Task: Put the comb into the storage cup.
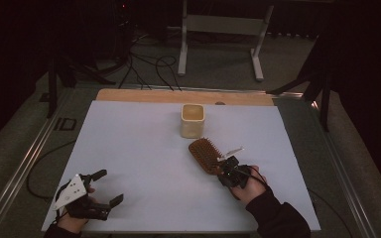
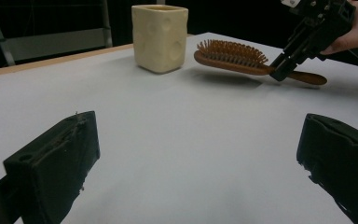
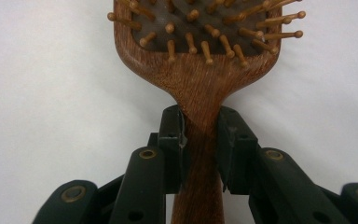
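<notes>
**Wooden hairbrush held aloft by its handle**

The wooden hairbrush [image 1: 205,154], bristles up, hangs just above the white table [image 1: 139,163], its handle clamped between the jaws of the right gripper [image 1: 224,169]. A cream cup [image 1: 192,120] stands near the brush head, towards the far edge. The left gripper [image 1: 110,187] rests at the near left corner, jaws wide apart on nothing. No lettering is legible. Bare tabletop lies between the two grippers.

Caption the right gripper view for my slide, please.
Right hand-held gripper clamps the wooden hairbrush by its handle, bristles up.
</notes>
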The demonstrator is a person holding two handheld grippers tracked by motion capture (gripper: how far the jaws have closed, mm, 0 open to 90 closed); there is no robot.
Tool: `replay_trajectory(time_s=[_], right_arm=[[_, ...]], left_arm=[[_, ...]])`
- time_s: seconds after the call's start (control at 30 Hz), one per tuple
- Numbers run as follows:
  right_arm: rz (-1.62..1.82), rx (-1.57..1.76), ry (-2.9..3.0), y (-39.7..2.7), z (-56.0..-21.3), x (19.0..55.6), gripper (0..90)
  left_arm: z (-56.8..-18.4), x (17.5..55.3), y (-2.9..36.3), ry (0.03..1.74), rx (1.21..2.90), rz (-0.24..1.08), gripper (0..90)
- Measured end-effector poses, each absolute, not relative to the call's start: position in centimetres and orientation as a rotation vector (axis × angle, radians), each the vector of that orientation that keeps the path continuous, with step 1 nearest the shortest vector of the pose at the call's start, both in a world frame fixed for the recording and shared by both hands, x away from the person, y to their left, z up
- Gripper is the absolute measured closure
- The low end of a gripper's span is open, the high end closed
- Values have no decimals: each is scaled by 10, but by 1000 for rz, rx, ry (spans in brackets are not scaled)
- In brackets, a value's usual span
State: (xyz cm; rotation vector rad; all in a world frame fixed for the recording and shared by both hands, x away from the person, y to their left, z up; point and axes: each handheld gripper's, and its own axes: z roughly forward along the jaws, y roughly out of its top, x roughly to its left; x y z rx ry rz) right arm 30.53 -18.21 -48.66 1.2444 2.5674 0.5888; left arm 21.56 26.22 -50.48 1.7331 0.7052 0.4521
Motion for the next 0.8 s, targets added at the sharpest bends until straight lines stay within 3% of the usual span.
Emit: replay_trajectory(time_s=[0.8], right_arm=[[913,1172,2480,-189,-483,294,734]], left_arm=[[-505,217,261,715,1736,435,0]])
